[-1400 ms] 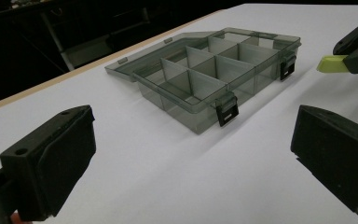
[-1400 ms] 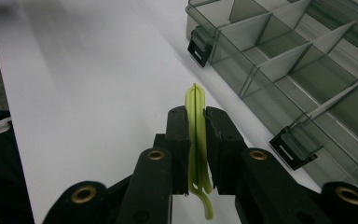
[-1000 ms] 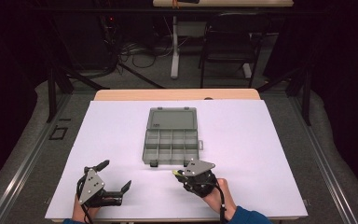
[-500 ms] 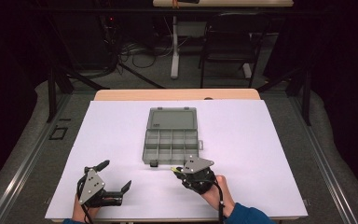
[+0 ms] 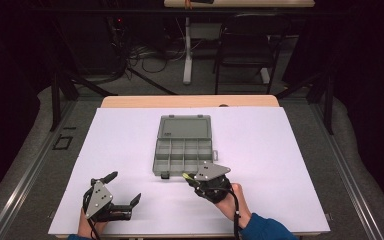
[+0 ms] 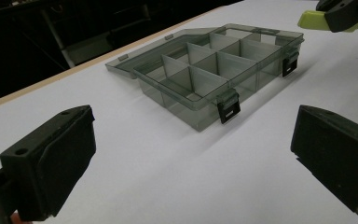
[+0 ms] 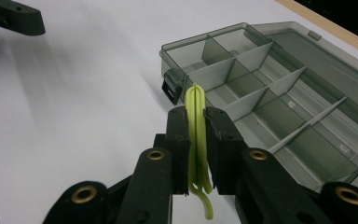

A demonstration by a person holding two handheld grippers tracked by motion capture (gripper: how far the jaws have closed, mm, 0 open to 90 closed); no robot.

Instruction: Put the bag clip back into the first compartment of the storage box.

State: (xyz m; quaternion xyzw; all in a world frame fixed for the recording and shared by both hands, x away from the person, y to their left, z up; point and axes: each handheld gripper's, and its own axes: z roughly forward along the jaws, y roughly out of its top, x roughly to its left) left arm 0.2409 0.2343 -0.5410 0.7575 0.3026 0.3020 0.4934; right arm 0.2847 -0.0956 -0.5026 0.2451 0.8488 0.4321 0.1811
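A grey see-through compartment box (image 5: 184, 145) lies open at the table's middle, lid folded back, its cells bare (image 6: 214, 70) (image 7: 261, 88). My right gripper (image 5: 186, 176) hovers just before the box's near edge, shut on a thin lime-green strip (image 7: 196, 126) pinched upright between the jaws; its tip pokes out toward the box (image 6: 313, 21). My left gripper (image 5: 124, 187) rests at the near left of the table, open with nothing between its jaws, pointing toward the box.
A white sheet (image 5: 280, 150) covers the table, with a wooden strip (image 5: 190, 101) along its far edge. Beyond stand a chair (image 5: 242, 47) and a table leg (image 5: 187, 55) amid floor cables. Two black latches (image 6: 228, 106) hang on the box's near wall.
My right gripper has crept slightly forward and left toward the box's near edge with the green strip. The left gripper has stayed put.
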